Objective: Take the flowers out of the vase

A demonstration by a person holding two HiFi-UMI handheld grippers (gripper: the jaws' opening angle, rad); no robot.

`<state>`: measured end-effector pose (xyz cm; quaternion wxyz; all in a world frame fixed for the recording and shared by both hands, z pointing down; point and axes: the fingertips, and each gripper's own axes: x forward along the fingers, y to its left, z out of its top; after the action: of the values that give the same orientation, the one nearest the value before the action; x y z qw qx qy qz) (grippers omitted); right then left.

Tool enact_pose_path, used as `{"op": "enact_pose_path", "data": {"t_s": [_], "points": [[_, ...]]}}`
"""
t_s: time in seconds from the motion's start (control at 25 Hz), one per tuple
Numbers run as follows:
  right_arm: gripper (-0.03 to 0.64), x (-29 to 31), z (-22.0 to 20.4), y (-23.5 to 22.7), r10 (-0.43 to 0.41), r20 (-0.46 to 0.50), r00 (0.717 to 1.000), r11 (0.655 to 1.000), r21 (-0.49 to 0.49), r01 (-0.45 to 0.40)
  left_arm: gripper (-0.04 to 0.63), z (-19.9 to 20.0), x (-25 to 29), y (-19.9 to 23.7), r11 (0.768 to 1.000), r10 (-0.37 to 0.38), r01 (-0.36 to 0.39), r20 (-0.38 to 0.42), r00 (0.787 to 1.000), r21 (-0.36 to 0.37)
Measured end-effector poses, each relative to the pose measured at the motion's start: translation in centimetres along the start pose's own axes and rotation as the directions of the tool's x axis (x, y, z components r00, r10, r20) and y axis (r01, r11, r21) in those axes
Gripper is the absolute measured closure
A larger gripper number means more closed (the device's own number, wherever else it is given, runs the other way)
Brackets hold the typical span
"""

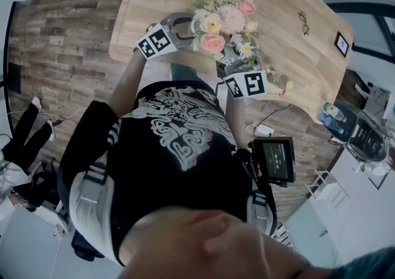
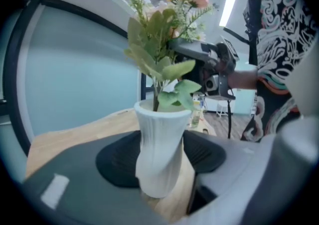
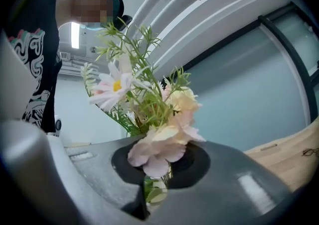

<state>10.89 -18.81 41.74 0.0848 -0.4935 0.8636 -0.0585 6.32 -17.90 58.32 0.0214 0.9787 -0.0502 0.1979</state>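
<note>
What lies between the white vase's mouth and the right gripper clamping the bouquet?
Only the bouquet's green leaves and stems, running from the vase up to the right gripper. The left gripper view shows this stretch.

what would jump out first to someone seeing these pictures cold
A bunch of pink, peach and white flowers stands out at the near edge of the wooden table. The left gripper is clamped on the white ribbed vase, and the right gripper is shut on the stems just under the blooms.

Head view steeply down; gripper views close; flowers [image 1: 225, 21] shared.
</note>
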Motion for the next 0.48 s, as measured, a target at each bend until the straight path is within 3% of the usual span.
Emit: {"op": "enact_pose_path", "data": {"t_s": [0.24, 0.48], "points": [[0.574, -2.3, 3.6, 2.6, -0.012, 0.046, 0.999, 1.000, 0.011, 0.011, 0.328, 1.5, -2.3, -2.5, 1.000, 0.013, -0.013, 0.003, 1.000, 0.013], [0.574, -3.0, 4.1, 1.3, -0.043, 0.070, 0.997, 0.996, 0.085, 0.037, 0.328, 1.0, -1.7, -2.2, 1.000, 0.012, -0.012, 0.002, 1.000, 0.008]]}}
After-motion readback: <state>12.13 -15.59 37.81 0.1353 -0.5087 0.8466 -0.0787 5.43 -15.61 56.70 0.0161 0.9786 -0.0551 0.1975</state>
